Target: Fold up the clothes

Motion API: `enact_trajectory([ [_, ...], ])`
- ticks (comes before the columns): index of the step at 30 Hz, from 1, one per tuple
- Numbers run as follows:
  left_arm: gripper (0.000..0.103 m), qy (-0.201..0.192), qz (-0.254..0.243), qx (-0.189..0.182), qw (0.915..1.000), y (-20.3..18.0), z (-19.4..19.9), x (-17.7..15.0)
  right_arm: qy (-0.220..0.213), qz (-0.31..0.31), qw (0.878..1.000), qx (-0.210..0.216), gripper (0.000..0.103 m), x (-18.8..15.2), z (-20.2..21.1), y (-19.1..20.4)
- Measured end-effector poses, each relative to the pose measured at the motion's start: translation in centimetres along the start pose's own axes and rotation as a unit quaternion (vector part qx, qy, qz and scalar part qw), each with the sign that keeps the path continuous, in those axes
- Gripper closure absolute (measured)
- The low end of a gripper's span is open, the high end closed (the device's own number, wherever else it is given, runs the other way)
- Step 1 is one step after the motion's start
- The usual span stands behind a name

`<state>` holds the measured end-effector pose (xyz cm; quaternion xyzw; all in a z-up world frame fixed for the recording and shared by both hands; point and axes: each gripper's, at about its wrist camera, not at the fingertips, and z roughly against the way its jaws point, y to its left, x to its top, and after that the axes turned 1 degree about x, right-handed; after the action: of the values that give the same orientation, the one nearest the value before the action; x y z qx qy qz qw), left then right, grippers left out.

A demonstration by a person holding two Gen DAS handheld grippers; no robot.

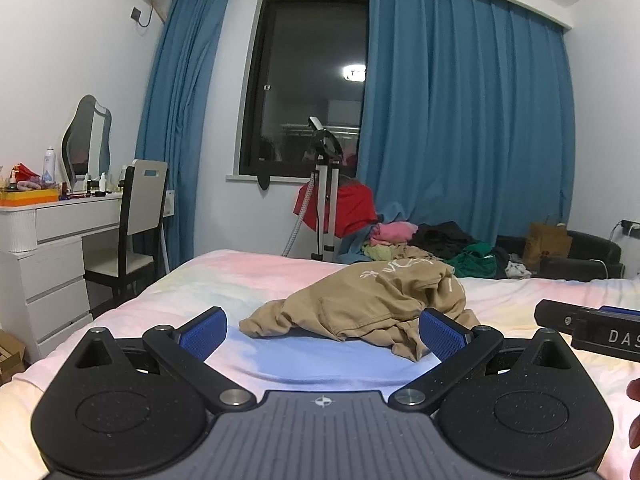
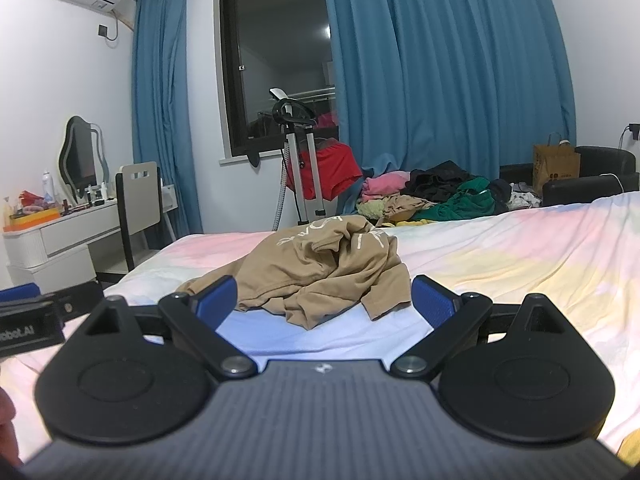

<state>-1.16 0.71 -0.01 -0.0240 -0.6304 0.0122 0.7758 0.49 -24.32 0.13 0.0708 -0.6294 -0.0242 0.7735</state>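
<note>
A crumpled tan garment (image 1: 360, 304) with pale lettering lies in a heap on the pastel bedsheet (image 1: 240, 276); the right wrist view shows the same tan garment (image 2: 316, 268) just ahead. My left gripper (image 1: 322, 330) stands open a little short of the heap, nothing between its blue pads (image 1: 202, 336). My right gripper (image 2: 324, 300) is open too, its blue pads (image 2: 432, 300) flanking the near edge of the cloth without holding it. The right gripper's body (image 1: 592, 330) shows at the left view's right edge.
A pile of mixed clothes (image 2: 440, 196) lies beyond the bed's far edge under blue curtains (image 1: 460, 120). A garment steamer stand (image 1: 326, 200) holds a red cloth. A white dressing table (image 1: 56, 232) and chair (image 1: 136, 224) stand left. A dark armchair (image 2: 588, 180) with a paper bag sits far right.
</note>
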Motion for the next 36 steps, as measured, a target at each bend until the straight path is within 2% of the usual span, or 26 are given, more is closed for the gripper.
enact_trajectory([
  [7, 0.0, 0.019, 0.015, -0.022, 0.9995, 0.2, -0.5, -0.4, 0.009, -0.016, 1.0, 0.003, 0.008, 0.5, 0.1, -0.2],
  [9, 0.0, 0.033, 0.019, -0.033, 0.9987, 0.0, -0.9, -0.6, -0.007, -0.023, 1.0, 0.01, 0.008, 0.9, 0.7, -0.2],
  [12, 0.0, 0.052, -0.002, -0.033, 0.9981, -0.6, -1.7, -1.2, -0.033, -0.012, 0.999, -0.003, 0.008, 1.2, 1.5, 0.1],
  [16, 0.0, 0.081, -0.038, -0.033, 0.9954, -1.5, -3.4, -2.0, -0.045, -0.02, 0.999, -0.004, 0.008, 2.0, 1.9, -0.2],
  [20, 0.0, 0.149, -0.069, -0.007, 0.9864, -1.9, -8.1, -3.0, -0.067, -0.04, 0.997, 0.01, 0.008, 3.7, 2.6, -1.7],
  [24, 0.002, 0.203, -0.051, 0.008, 0.9778, -0.8, -13.8, -3.4, -0.062, -0.049, 0.997, -0.01, 0.008, 3.9, 2.6, -3.7],
  [26, 0.003, 0.229, -0.04, 0.014, 0.9724, -0.2, -16.7, -3.5, -0.044, -0.078, 0.996, -0.02, 0.008, 3.3, 2.2, -5.0],
  [31, 0.009, 0.221, -0.094, 0.016, 0.9705, -2.0, -23.2, -2.8, -0.013, -0.128, 0.991, -0.025, 0.008, 2.0, 0.0, -6.8],
  [36, 0.017, 0.215, -0.082, -0.024, 0.9729, -4.7, -29.0, -1.6, -0.018, -0.131, 0.991, -0.019, 0.008, 1.6, -2.3, -7.2],
])
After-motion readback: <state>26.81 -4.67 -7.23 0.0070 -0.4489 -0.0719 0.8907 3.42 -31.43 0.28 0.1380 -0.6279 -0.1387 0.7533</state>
